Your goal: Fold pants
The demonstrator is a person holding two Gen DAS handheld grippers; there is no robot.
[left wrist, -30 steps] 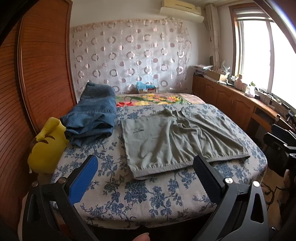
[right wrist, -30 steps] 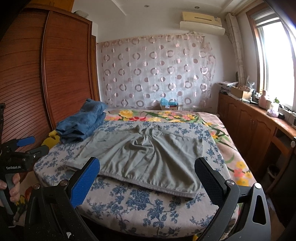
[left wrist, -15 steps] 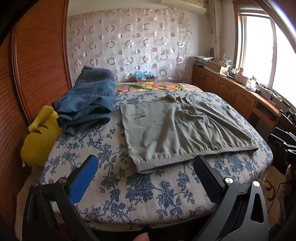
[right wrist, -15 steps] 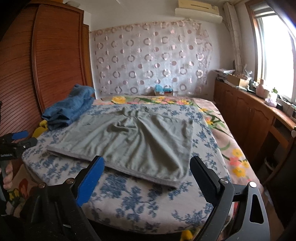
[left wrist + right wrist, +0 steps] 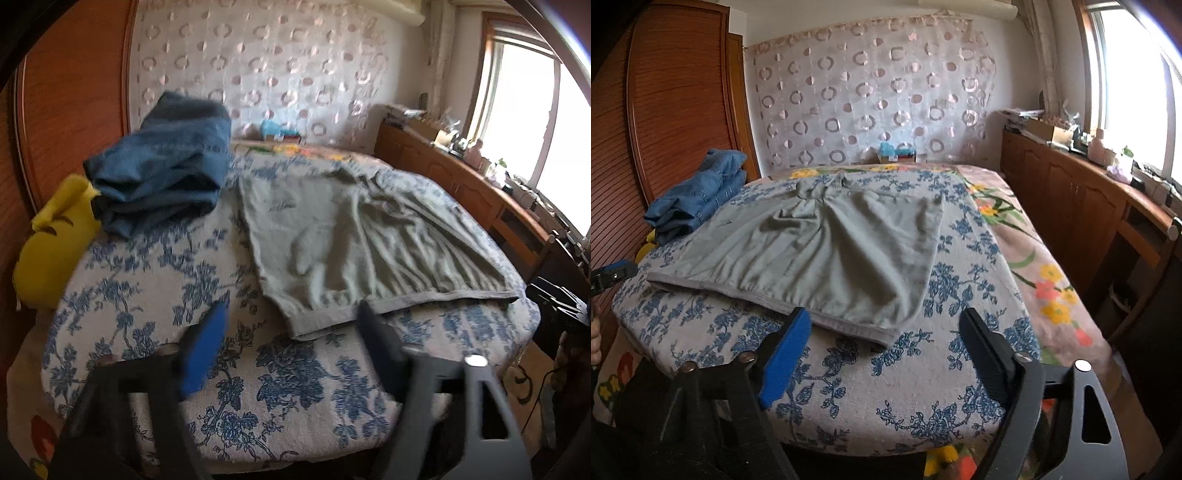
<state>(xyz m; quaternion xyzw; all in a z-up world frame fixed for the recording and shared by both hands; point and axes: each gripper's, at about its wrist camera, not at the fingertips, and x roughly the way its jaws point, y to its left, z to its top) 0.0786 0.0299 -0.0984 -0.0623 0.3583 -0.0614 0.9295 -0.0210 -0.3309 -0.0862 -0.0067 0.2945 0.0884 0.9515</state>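
Home bedroom: bed (image 5: 923, 387), wardrobe (image 5: 683, 110)

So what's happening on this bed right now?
A person holds a tool in each hand over grey-green pants spread flat on the floral bedspread. The left tool faces the near hem corner, the right tool the other near corner; both sets of jaws are closing, with no cloth clearly gripped yet. Folding has not begun. Blue jeans lie folded beside a yellow plush toy.
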